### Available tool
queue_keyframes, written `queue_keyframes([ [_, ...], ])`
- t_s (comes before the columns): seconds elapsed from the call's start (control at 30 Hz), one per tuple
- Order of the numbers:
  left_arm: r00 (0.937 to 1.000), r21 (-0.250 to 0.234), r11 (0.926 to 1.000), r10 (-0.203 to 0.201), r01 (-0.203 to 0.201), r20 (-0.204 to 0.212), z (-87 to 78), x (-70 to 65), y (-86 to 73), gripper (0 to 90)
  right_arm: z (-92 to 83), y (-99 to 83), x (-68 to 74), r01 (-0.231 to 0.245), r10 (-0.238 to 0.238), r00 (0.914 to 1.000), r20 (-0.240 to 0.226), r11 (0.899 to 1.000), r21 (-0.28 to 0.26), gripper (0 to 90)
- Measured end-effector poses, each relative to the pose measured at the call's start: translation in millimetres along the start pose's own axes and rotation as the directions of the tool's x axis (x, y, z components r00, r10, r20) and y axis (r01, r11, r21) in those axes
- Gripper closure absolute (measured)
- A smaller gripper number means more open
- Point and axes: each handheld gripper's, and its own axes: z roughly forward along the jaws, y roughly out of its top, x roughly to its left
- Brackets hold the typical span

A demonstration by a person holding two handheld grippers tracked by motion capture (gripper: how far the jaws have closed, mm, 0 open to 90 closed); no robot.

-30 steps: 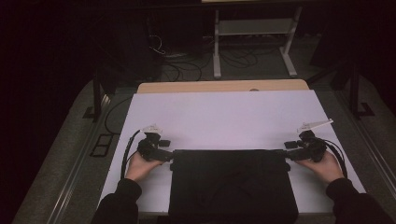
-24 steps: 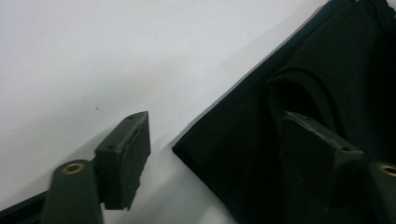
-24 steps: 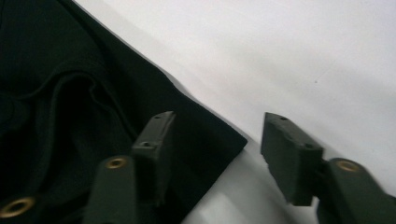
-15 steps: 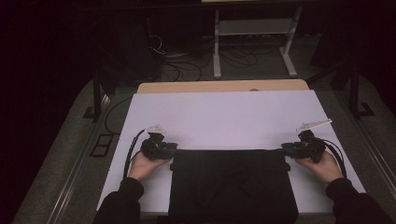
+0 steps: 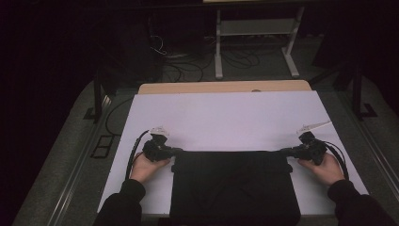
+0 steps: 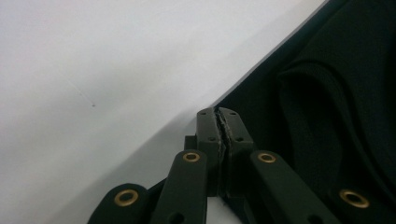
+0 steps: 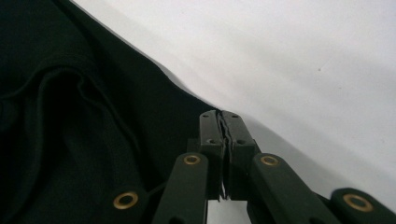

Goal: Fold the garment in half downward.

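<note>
At the far corners of the black cloth (image 5: 234, 186), both pairs of jaws have just been closing and now pinch its edge: the left gripper (image 5: 175, 150) on the far left corner, the right gripper (image 5: 283, 151) on the far right. Outward, the cloth lies flat on the white table (image 5: 226, 117), near the person's edge.

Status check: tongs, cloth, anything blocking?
Left tongs just closed on the far left corner of the black folded cloth. Right tongs just closed on its far right corner. Cloth flat on the white table cover. Nothing in the way.
</note>
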Motion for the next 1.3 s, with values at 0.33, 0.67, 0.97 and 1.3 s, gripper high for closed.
queue_keyframes([
  [0.33, 0.998, 0.005, 0.9995, 0.031, -0.031, -0.056, -3.9, -2.9, 4.5, 87.7, -1.5, 1.2, -1.8, 0.002, -0.002, 0.9999, 0.015, 1.0, -0.009, 87.5],
  [0.67, 0.9944, 0.007, 0.9998, 0.019, -0.018, -0.104, -6.6, -1.9, 9.0, 87.9, 1.1, 4.8, -2.8, -0.016, 0.017, 0.9996, 0.021, 1.0, -0.016, 87.7],
  [0.97, 0.9847, 0.02, 0.9982, 0.06, -0.057, -0.164, -8.4, -2.0, 14.4, 88.0, -0.8, 8.6, -5.3, -0.027, 0.028, 0.9992, 0.029, 0.999, -0.036, 87.8],
  [1.3, 0.979, 0.03, 0.9964, 0.084, -0.08, -0.186, -6.8, 4.9, 26.4, 88.1, -1.2, 19.9, -7.7, -0.022, 0.024, 0.999, 0.037, 0.998, -0.056, 87.8],
])
